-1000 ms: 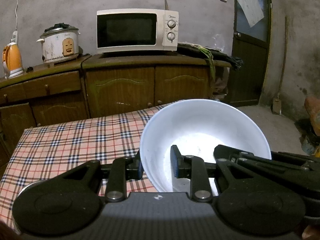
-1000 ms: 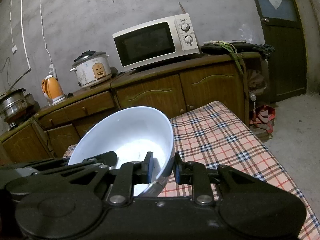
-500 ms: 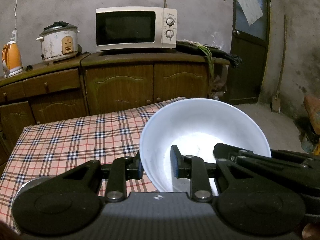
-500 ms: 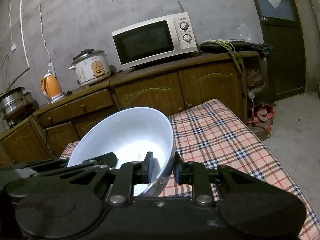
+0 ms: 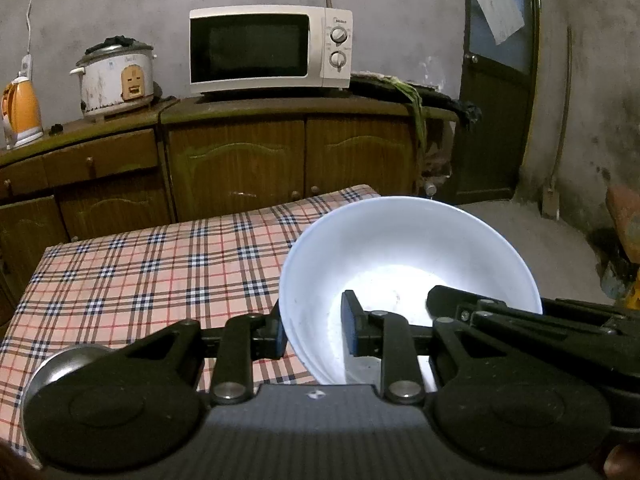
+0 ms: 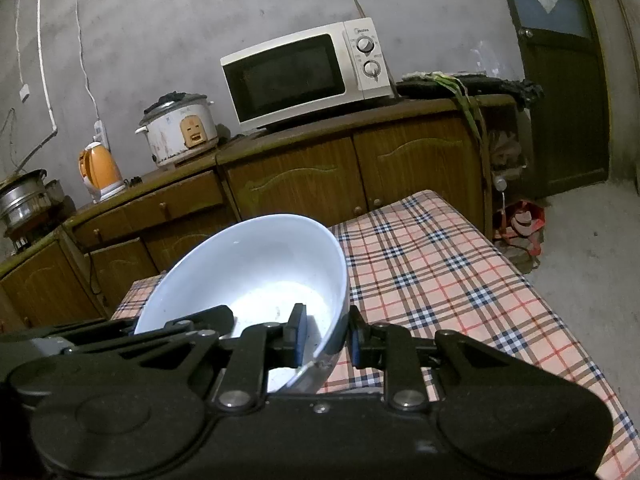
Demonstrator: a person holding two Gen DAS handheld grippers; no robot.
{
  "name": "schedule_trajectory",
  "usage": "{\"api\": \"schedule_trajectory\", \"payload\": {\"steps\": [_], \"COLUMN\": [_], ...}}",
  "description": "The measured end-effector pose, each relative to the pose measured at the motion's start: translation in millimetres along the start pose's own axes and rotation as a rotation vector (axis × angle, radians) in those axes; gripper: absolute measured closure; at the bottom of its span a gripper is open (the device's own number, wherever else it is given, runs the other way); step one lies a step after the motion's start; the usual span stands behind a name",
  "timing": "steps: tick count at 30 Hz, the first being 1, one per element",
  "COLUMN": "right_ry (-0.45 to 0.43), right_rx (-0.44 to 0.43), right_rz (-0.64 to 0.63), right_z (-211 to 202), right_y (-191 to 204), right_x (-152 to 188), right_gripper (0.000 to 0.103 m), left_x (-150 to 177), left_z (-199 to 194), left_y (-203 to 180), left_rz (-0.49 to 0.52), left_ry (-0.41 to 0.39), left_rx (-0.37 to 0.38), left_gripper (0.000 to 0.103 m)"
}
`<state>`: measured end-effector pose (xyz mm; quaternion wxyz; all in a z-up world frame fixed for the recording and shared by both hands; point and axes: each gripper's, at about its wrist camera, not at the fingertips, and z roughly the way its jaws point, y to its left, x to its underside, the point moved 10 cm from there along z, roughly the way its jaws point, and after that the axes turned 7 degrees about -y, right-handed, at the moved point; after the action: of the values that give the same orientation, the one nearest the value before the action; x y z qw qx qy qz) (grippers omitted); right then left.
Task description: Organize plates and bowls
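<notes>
A large white bowl [image 5: 404, 256] is held above the checked tablecloth [image 5: 160, 264] by both grippers. My left gripper [image 5: 314, 332] is shut on the bowl's left rim, one finger inside and one outside. My right gripper [image 6: 326, 336] is shut on the bowl's right rim [image 6: 256, 276]; its black body also shows across the bowl in the left wrist view [image 5: 520, 320]. A round metal dish [image 5: 60, 368] lies on the cloth at the lower left, partly hidden behind my left gripper.
A wooden cabinet [image 5: 240, 160] stands behind the table with a microwave [image 5: 268, 52], a rice cooker [image 5: 118, 76] and an orange kettle [image 5: 22, 112] on it. A dark door [image 5: 496, 80] is at the right. The table's right edge [image 6: 560, 300] drops to a concrete floor.
Both grippers have risen a little with the bowl still held between them; more of the tablecloth shows now. The grips are unchanged.
</notes>
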<state>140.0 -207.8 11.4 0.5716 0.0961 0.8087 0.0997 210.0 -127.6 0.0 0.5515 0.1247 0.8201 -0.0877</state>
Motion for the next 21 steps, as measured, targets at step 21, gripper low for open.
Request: {"api": "schedule_trajectory", "payload": {"steps": [21], "right_ry": [0.016], "right_rx": [0.011], "right_rz": [0.001], "right_z": [1.3], "right_y": [1.5], "right_x": [8.8], "right_gripper": [0.075], "left_x": [9.5], "left_z": [-0.7], "left_y": [-1.9], "left_rz": [-0.01], "left_ry": [0.019], "left_rx": [0.007], "left_gripper": [0.076]}}
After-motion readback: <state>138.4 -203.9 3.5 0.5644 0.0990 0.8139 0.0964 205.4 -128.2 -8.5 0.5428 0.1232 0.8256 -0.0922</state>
